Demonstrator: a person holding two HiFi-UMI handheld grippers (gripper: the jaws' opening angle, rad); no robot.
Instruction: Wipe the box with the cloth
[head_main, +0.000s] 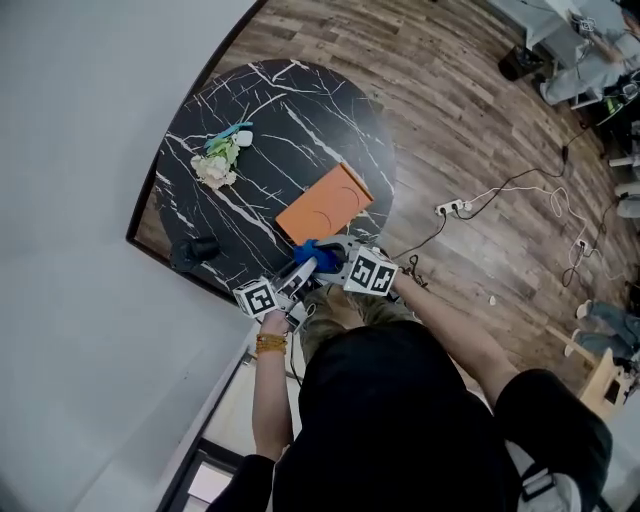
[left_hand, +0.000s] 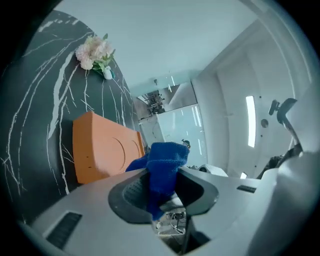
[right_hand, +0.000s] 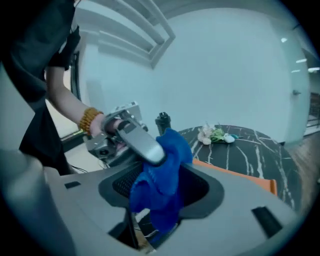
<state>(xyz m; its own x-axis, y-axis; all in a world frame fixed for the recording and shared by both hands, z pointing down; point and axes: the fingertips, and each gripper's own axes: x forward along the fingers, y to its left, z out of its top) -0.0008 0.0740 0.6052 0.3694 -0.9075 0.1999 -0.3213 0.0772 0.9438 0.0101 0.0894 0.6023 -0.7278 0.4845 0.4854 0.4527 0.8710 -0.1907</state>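
While we hold both at lower centre of the head view, our left gripper and right gripper each clamp the blue cloth beside the orange box.

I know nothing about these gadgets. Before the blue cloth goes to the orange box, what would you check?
1. Cloth clamped in left gripper: ok.
2. Right gripper also shut on cloth: ok.
3. Box lying flat on table, top bare: ok.
4. Cloth touching box: not ok, seemingly held short of its near end.
5. Flowers well clear of box: ok.
6. Which gripper will wipe: cannot tell.
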